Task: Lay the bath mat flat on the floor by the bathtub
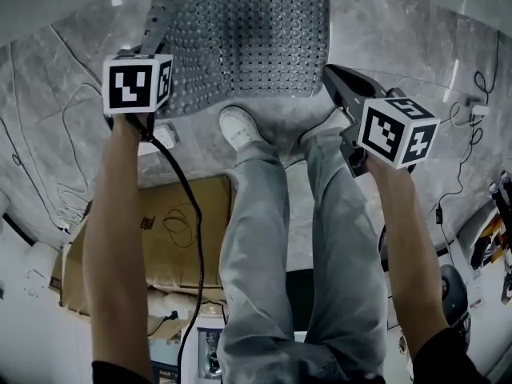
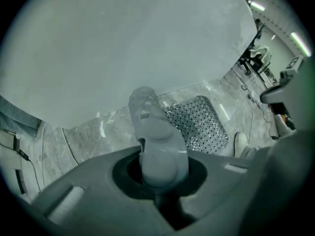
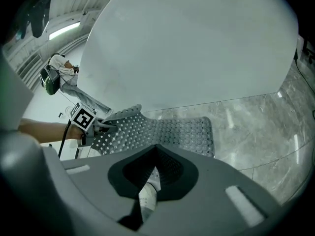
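left tool (image 2: pixel 146 124) and right tool (image 3: pixel 147 193) each pinch an edge of the bath mat (image 1: pixel 248 38).

Cool, washed-out, fairly dim light, apparently from white ceiling strip lamps (image 2: pixel 295 37), fills every view. Pale streaks of glare cross the glossy grey marble floor (image 1: pixel 400 30), and the grey studded rubber bath mat (image 1: pixel 248 38) glints. Both gripper views bend strongly into black corners; the pale left tool (image 2: pixel 142 100) sits blurred near the lens.

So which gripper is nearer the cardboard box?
Left. The left gripper is just past the far edge of the box; the right gripper is off across the person's legs.
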